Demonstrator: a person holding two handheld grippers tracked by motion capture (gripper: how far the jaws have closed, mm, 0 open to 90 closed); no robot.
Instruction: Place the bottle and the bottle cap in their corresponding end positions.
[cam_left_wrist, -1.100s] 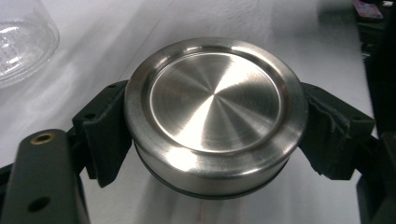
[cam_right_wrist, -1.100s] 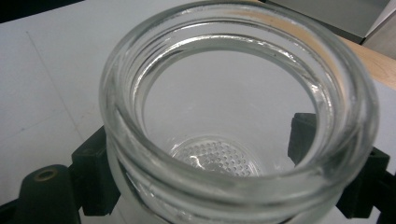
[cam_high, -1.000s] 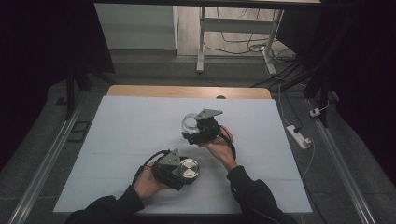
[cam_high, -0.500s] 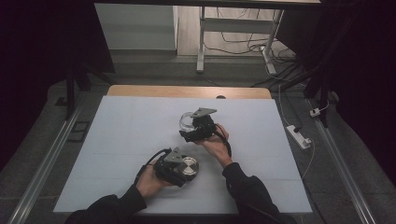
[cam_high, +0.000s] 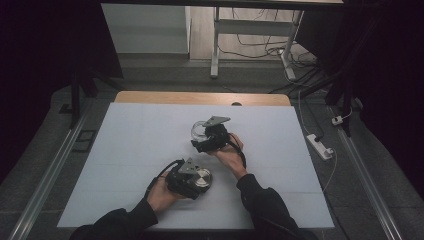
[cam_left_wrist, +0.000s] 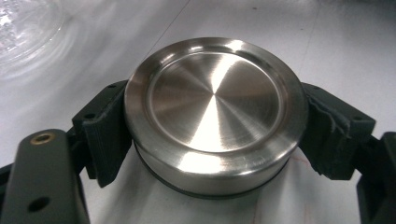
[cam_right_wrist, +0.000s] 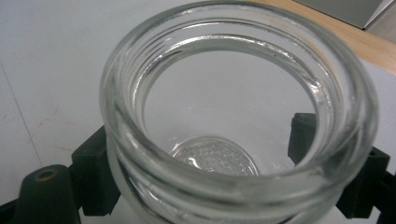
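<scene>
A round steel lid (cam_left_wrist: 212, 112) with a dark seal ring sits between the black jaws of my left gripper (cam_high: 199, 178), which is shut on its sides; the lid (cam_high: 202, 177) lies low over the table near its front. My right gripper (cam_high: 199, 136) is shut on a clear glass jar (cam_right_wrist: 233, 116), mouth up and empty, with a dimpled bottom. In the high view the jar (cam_high: 199, 130) stands near the table's middle, farther back than the lid. The two grippers are apart, the right one behind and to the right of the left.
The white table top (cam_high: 130, 145) has a wooden strip (cam_high: 200, 98) along its far edge. A power strip (cam_high: 320, 146) and cables lie on the floor to the right. A metal rail (cam_high: 50, 170) runs along the left side.
Both hands stay almost where they were. The left gripper with the lid has turned slightly, and the right gripper with the jar has shifted a touch toward the left.
</scene>
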